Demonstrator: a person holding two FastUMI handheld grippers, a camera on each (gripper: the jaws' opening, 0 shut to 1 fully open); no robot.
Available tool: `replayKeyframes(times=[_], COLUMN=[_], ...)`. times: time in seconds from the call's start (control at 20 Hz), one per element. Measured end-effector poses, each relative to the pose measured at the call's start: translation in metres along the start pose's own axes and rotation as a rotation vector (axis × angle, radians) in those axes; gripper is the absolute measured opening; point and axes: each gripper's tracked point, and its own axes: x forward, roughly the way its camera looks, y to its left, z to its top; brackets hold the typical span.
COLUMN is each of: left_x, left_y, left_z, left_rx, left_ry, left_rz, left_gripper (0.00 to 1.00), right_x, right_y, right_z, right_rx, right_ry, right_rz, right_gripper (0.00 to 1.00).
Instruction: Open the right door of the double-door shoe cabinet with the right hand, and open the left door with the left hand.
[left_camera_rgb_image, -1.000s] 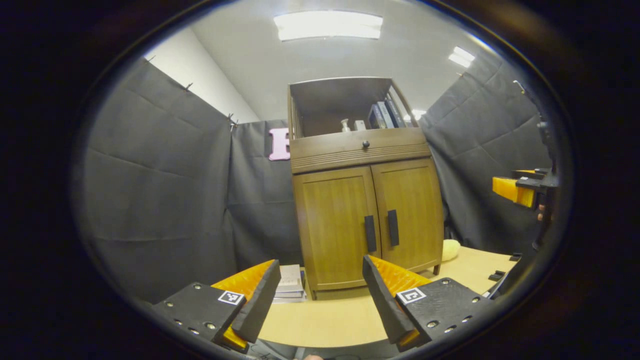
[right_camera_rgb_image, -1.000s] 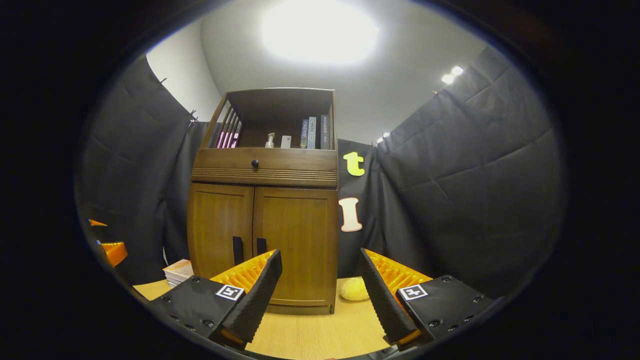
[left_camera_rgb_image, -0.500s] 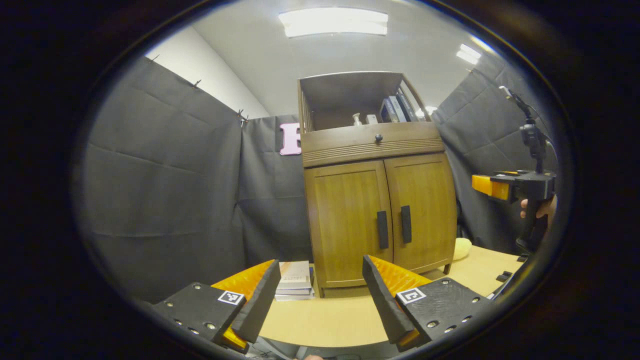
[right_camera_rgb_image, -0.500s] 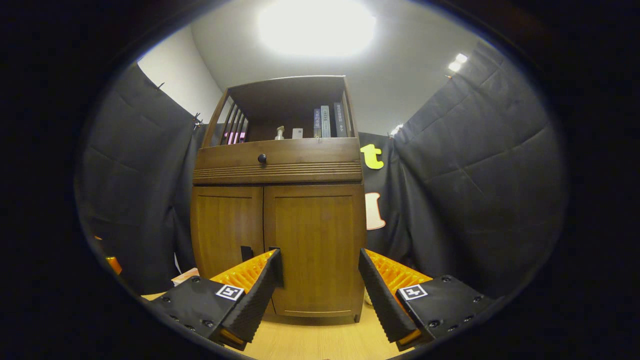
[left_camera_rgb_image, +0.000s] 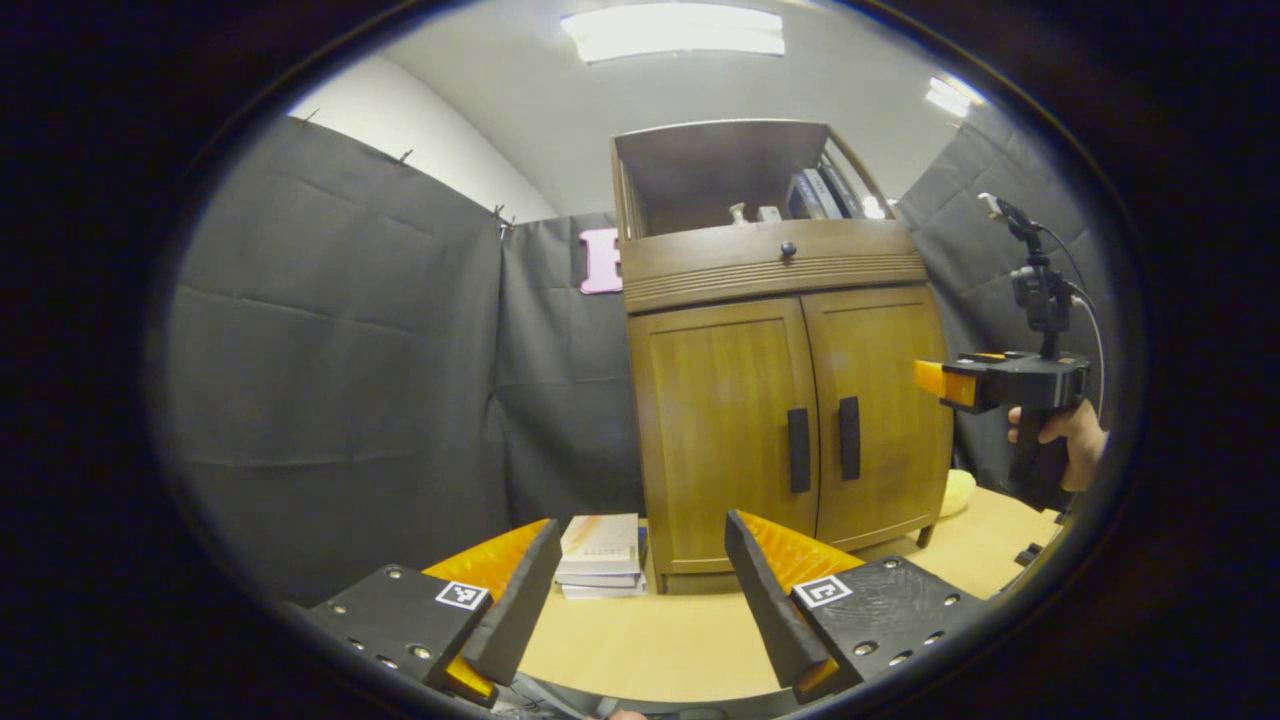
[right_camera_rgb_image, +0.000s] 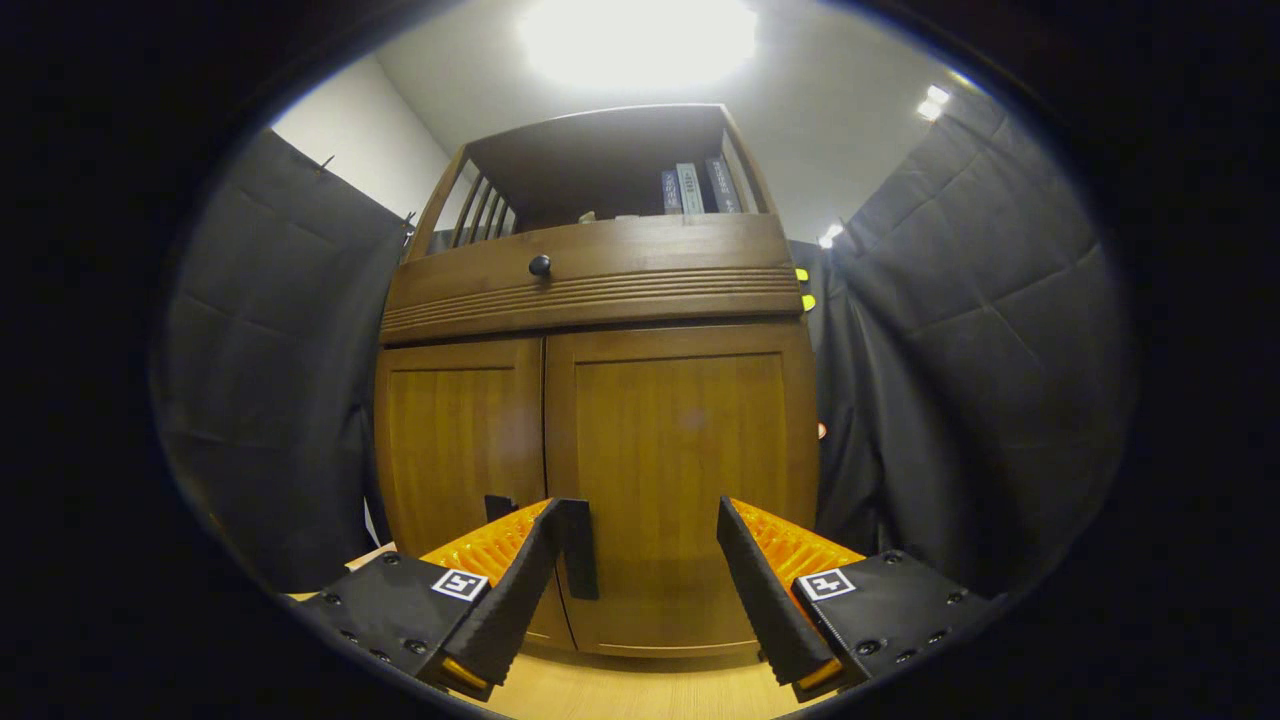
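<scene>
The wooden shoe cabinet (left_camera_rgb_image: 770, 270) stands on the table with both doors shut. In the left gripper view the left door (left_camera_rgb_image: 715, 430) and right door (left_camera_rgb_image: 885, 400) each carry a dark vertical handle (left_camera_rgb_image: 798, 450), (left_camera_rgb_image: 849, 438) at the centre seam. My left gripper (left_camera_rgb_image: 642, 522) is open and well short of the cabinet. The right gripper (left_camera_rgb_image: 935, 380), held by a hand (left_camera_rgb_image: 1065, 435), hovers in front of the right door. In the right gripper view my right gripper (right_camera_rgb_image: 637, 510) is open close to the right door (right_camera_rgb_image: 690, 460), its left finger beside the right handle (right_camera_rgb_image: 581, 550).
A stack of books (left_camera_rgb_image: 600, 555) lies on the light wooden table (left_camera_rgb_image: 640, 640) left of the cabinet. A pale yellow soft object (left_camera_rgb_image: 958, 490) sits at the cabinet's right. Above the doors are a drawer with a knob (left_camera_rgb_image: 787, 248) and an open shelf of books (left_camera_rgb_image: 815, 195).
The right gripper has moved in towards the right door, which now looks much bigger in its view. The left gripper has drifted slightly. Both doors stay shut.
</scene>
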Motion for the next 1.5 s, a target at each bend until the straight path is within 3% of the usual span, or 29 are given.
replayKeyframes(times=[0.4,0.95,1.15,1.25,1.35,1.5], left_x=[0.031,0.061,0.064,0.064,0.065,0.066], left_y=[-0.012,0.001,0.007,0.008,0.007,0.009], left_z=[-0.005,-0.007,-0.012,-0.013,-0.013,-0.014], left_rx=[0.014,0.032,0.039,0.037,0.036,0.034], left_ry=[0.008,0.026,0.042,0.045,0.048,0.047], left_rz=[0.032,0.092,0.102,0.105,0.101,0.094], left_gripper=[0.96,0.96,0.96,0.96,0.96,0.96], right_x=[0.056,0.106,0.127,0.13,0.132,0.135], right_y=[0.025,0.023,0.038,0.041,0.043,0.043], right_z=[-0.033,-0.047,-0.057,-0.059,-0.066,-0.071], right_rx=[0.001,0.023,0.036,0.037,0.04,0.03], right_ry=[0.048,0.133,0.188,0.206,0.214,0.224], right_rz=[0.061,0.079,0.071,0.064,0.068,0.066], right_gripper=[0.94,0.96,0.87,0.68,0.55,0.51])
